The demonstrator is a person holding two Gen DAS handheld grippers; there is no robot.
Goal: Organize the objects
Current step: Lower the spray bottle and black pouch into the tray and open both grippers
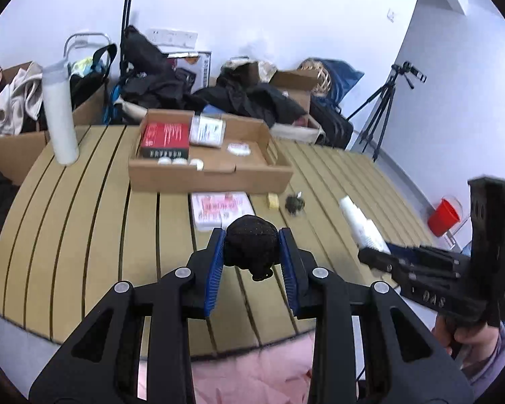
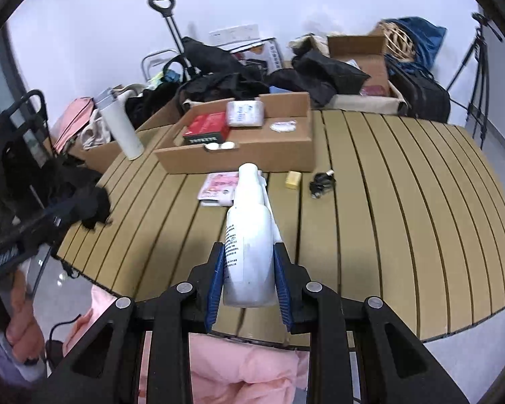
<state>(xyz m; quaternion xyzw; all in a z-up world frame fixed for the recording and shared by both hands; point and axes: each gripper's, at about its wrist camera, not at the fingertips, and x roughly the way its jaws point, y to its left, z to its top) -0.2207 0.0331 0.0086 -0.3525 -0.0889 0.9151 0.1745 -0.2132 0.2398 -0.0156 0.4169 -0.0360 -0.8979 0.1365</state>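
Observation:
My left gripper point(image 1: 252, 234) is shut on a black balled-up cloth point(image 1: 249, 252), held above the slatted table point(image 1: 84, 222). My right gripper point(image 2: 249, 247) is shut on a white plastic bottle point(image 2: 249, 215) that points forward, also off the table. In the left wrist view the bottle point(image 1: 358, 220) and right gripper point(image 1: 375, 257) show at the right. In the right wrist view the black cloth point(image 2: 92, 203) hangs at the left. An open cardboard box point(image 1: 212, 171) stands beyond, holding a red box point(image 1: 165, 134), a wipes pack point(image 1: 207, 129) and small white lids.
In front of the box lie a pink-and-white packet point(image 1: 220, 208), a yellow block point(image 1: 273, 201) and a small dark object point(image 1: 294, 203). A tall white flask point(image 1: 60, 114) stands at the table's far left. Bags, clothes and boxes crowd behind; a tripod point(image 1: 383, 107) stands right.

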